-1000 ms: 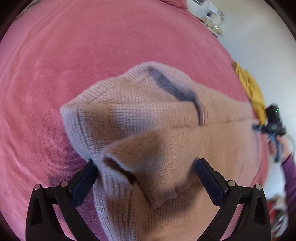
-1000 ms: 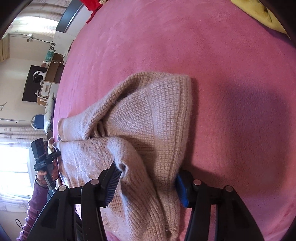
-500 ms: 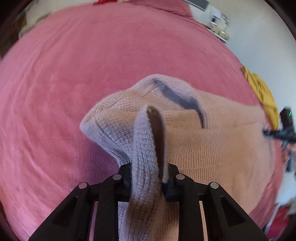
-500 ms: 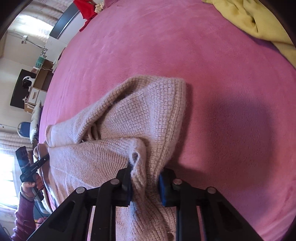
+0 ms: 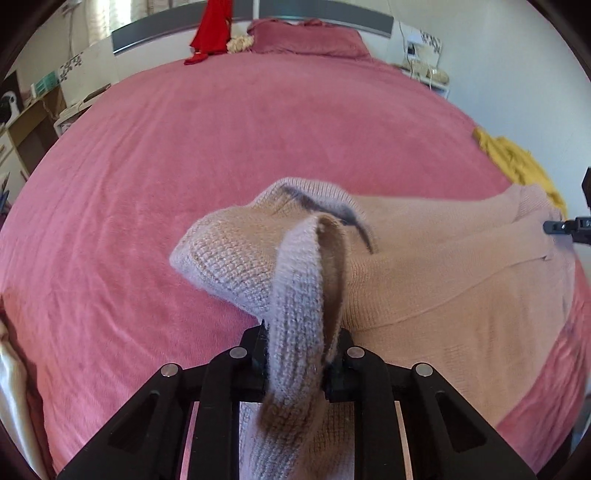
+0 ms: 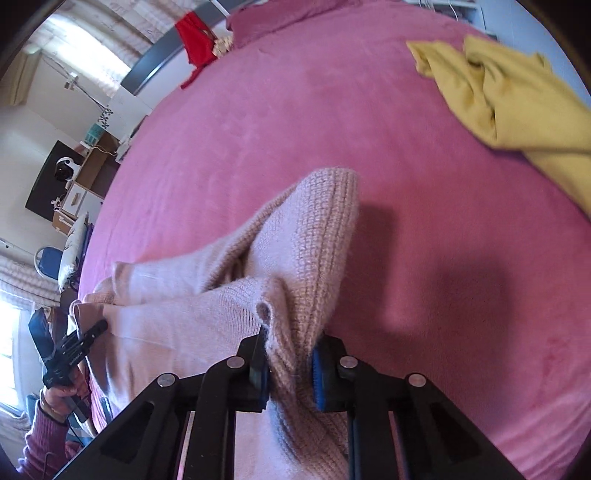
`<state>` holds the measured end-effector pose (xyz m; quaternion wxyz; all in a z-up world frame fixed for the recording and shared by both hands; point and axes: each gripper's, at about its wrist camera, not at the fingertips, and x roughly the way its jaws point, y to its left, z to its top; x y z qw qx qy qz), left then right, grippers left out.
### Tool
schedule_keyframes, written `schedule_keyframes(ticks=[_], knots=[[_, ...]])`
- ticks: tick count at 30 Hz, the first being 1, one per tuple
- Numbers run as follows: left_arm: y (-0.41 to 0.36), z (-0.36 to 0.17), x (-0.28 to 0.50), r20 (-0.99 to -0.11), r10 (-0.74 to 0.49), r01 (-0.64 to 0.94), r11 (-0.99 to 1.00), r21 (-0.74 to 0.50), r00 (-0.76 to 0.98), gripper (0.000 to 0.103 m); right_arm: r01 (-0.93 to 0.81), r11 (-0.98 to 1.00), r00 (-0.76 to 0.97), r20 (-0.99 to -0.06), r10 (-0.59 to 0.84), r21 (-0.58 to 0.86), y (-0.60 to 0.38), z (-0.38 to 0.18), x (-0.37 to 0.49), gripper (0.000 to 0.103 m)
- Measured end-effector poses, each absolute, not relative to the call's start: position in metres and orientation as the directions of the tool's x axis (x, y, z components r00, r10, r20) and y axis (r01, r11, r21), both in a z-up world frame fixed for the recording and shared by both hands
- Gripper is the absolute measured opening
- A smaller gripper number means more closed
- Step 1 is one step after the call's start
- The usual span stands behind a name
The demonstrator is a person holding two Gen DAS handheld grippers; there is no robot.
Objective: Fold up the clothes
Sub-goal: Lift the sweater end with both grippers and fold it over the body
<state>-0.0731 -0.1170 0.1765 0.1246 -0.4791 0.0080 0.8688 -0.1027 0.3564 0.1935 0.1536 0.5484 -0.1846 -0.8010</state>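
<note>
A beige-pink knitted sweater (image 5: pixel 424 266) lies on the pink bedcover (image 5: pixel 184 166), stretched between my two grippers. My left gripper (image 5: pixel 295 350) is shut on a ribbed fold at one end of it, and that fold stands lifted off the bed. In the right wrist view my right gripper (image 6: pixel 290 362) is shut on a bunched fold of the sweater (image 6: pixel 306 236) at the other end, also raised. The right gripper's tip (image 5: pixel 576 225) shows at the far right of the left wrist view. The left gripper (image 6: pixel 66 350) shows at the far left, held by a hand in a purple sleeve (image 6: pixel 44 435).
A yellow garment (image 6: pixel 517 92) lies crumpled on the bedcover (image 6: pixel 295 110) beyond the sweater. A red garment (image 5: pixel 210 33) hangs by the headboard, next to pink pillows (image 5: pixel 306 37). A desk and shelves (image 5: pixel 22 122) stand beside the bed.
Both grippers went from open around sweater folds to shut on them. Both have since risen, lifting the sweater's ends off the bedcover, and tilted up so more of the room shows.
</note>
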Motion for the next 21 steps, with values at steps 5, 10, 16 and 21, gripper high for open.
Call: schedule_keyframes(ticks=[5,10,16,21], knots=[[-0.134,0.208,-0.043,-0.804,0.242,-0.238,-0.963,-0.129,-0.543,0.020,0.096,-0.889,-0.393,-0.804,-0.446,0.447,0.335,0.234,-0.095,0.015],[-0.148,0.231,-0.017,-0.783,0.269,-0.217,-0.960,-0.174,-0.561,0.020,0.139,-0.892,-0.415,-0.792,-0.448,0.431,0.312,0.269,-0.086,0.015],[-0.133,0.259,0.013,-0.750,0.260,-0.193,-0.965,-0.178,-0.608,0.020,0.201,-0.886,-0.442,-0.768,-0.463,0.418,0.284,0.315,-0.083,0.015],[-0.173,0.287,0.053,-0.727,0.223,-0.136,-0.975,-0.177,-0.649,0.020,0.278,-0.871,-0.444,-0.749,-0.491,0.406,0.242,0.349,-0.079,0.015]])
